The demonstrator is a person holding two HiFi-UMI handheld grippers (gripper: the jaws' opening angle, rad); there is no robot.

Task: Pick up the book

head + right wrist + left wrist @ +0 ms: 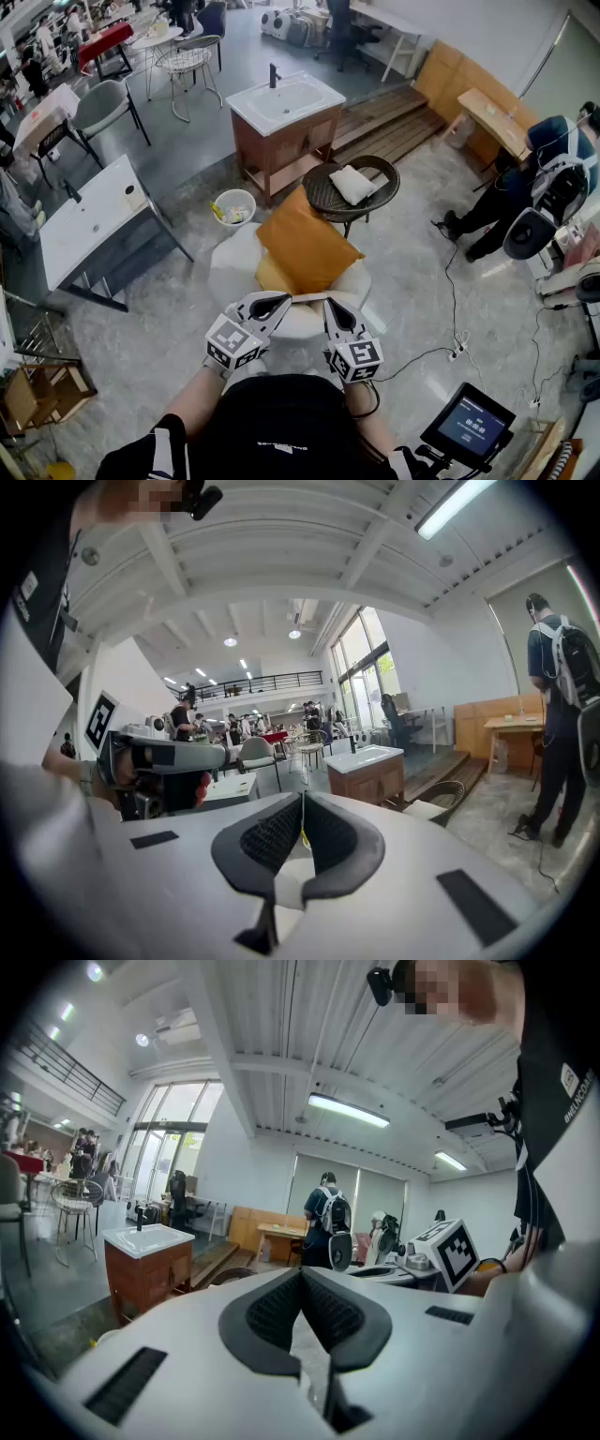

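Observation:
In the head view both grippers hover side by side over the near rim of a white round chair (pixel 352 281). My left gripper (pixel 279 301) (pixel 302 1277) has its jaws together, with nothing large between the pads. The jaws of my right gripper (pixel 331 306) (pixel 302 806) are also pressed together, showing only a thin line at the seam. A thin pale strip (pixel 307 298) runs between the two tips; whether it is the book I cannot tell. An orange cushion (pixel 305 242) lies on the chair, with a flat tan thing (pixel 270 274) half under it.
Beyond the chair stand a dark wicker stool (pixel 323 195) with a white pad, a small white bin (pixel 233 207) and a wooden washstand (pixel 284 127). A white desk (pixel 89 220) is at the left. A person (pixel 511 187) and cables (pixel 450 347) are at the right; a screen (pixel 467 424) is near my right elbow.

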